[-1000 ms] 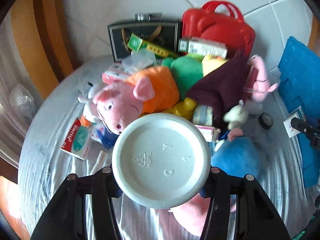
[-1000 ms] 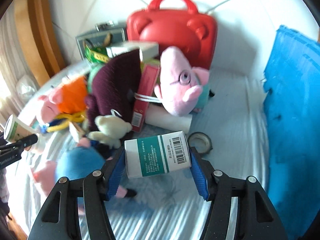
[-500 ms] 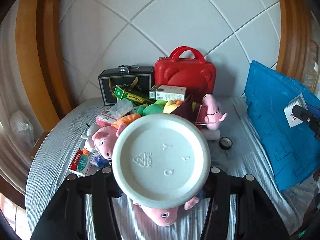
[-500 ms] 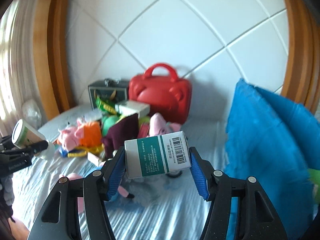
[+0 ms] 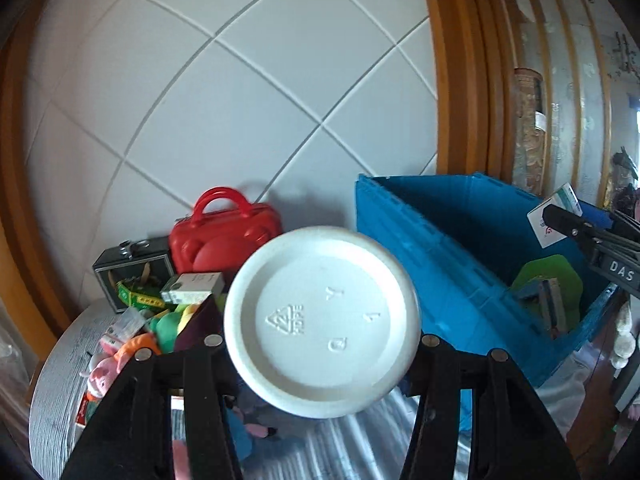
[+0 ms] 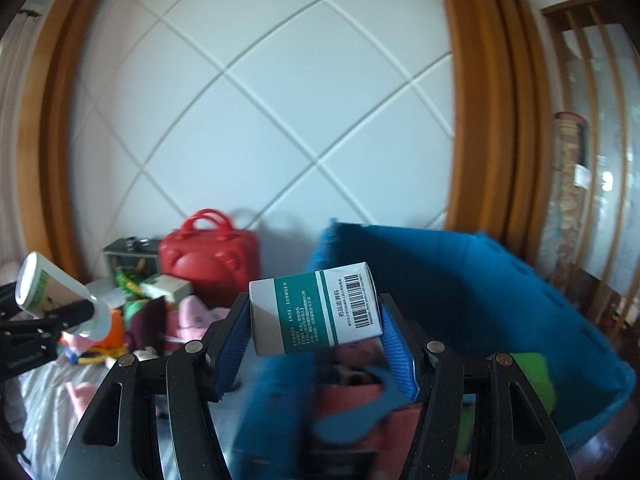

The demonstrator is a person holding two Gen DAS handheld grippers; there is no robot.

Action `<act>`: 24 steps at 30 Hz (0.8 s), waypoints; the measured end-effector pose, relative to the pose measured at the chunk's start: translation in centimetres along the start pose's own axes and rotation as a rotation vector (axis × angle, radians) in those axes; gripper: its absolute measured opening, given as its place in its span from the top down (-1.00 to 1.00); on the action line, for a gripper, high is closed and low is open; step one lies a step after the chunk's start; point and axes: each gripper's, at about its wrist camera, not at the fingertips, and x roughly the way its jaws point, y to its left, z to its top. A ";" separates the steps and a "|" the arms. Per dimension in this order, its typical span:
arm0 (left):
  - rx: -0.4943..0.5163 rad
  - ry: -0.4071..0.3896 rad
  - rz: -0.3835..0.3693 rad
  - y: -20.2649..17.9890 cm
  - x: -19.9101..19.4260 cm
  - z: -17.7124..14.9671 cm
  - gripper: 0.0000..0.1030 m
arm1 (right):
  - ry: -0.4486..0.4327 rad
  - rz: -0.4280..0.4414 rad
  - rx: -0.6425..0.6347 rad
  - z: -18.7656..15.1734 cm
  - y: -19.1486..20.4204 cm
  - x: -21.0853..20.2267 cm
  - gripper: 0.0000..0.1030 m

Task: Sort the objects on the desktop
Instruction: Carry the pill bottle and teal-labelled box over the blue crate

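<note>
My left gripper (image 5: 320, 342) is shut on a white plastic bottle (image 5: 322, 322), whose round base faces the camera. The right wrist view shows this bottle (image 6: 52, 294) from the side at far left, green-labelled. My right gripper (image 6: 316, 320) is shut on a white and teal medicine box (image 6: 314, 312) with a barcode. That box (image 5: 554, 214) also shows at the right edge of the left wrist view, above the open blue crate (image 5: 460, 264). Both grippers hang in the air near the crate (image 6: 460, 280).
A pile of plush toys (image 5: 132, 344), small boxes and a dark red cloth lies on the grey table (image 5: 60, 364). Behind it stand a red handled case (image 5: 224, 236) and a dark box (image 5: 132, 268) against the tiled wall. Green and other items (image 5: 548, 292) lie inside the crate.
Both grippers have risen and swung right, from over the toy pile towards the blue crate, each keeping its load. The crate's inside has come into view.
</note>
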 end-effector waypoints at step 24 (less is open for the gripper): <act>0.079 0.165 -0.131 -19.8 11.0 5.6 0.00 | 0.160 -0.194 0.033 -2.4 -13.4 5.8 -0.19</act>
